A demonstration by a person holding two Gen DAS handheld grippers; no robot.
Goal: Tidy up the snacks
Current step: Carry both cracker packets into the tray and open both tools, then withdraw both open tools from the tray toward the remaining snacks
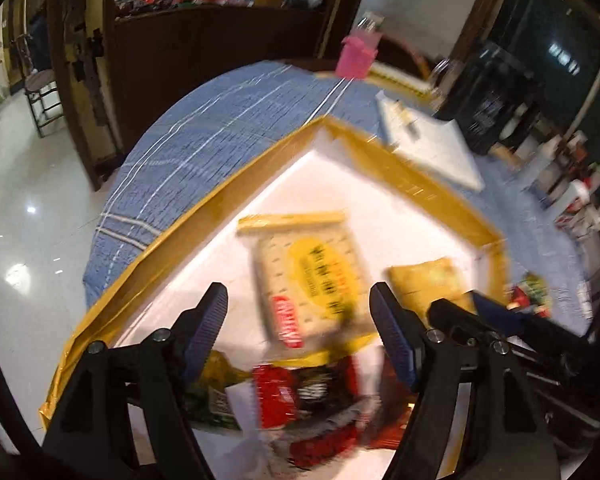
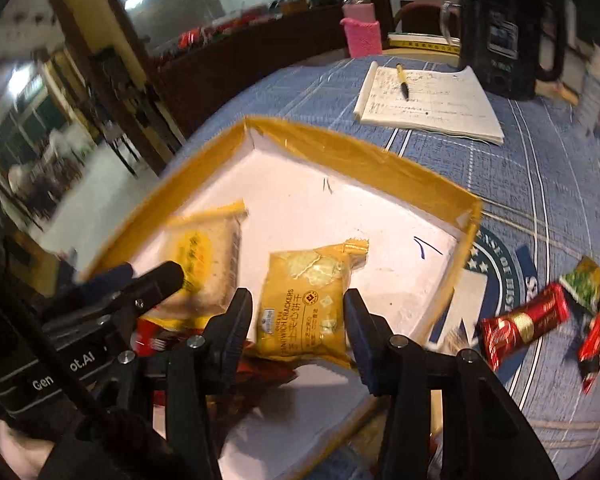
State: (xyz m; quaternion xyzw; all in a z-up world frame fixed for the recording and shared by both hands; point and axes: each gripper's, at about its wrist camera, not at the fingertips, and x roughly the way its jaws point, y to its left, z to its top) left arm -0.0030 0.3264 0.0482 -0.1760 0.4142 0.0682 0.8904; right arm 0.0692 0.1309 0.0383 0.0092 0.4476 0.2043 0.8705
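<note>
A table under a blue checked cloth (image 2: 540,184) carries everything. Near its middle sits the shallow tray (image 2: 400,184), white-floored with yellow-taped walls, and this is where the snacks appear to be gathered.

By my reading the job is partly done. Inside the tray lie a large cracker pack (image 1: 312,276) toward the far-left corner, a yellow sandwich-cracker packet (image 2: 304,304) near the middle, and a heap of red and green wrappers (image 1: 300,400) against the near edge. Left outside, on the cloth off the tray's right edge, are a red stick packet (image 2: 524,324) and a green-and-red wrapper (image 2: 592,304); these look like what remains to be brought in.

The left gripper (image 1: 300,320) hangs over the near part of the tray with its jaws spread and nothing between them, the red pile just below. The right gripper (image 2: 298,312) is likewise released: its fingers stand either side of the yellow packet without pressing on it.

Toward the far edge lie a notepad (image 2: 432,104) with a pen (image 2: 402,82), a dark jug (image 2: 504,28) and a pink cup (image 2: 362,36), all well apart from the tray. The tray's right wall stands between the stray packets and the floor inside, so they would need lifting over it.
</note>
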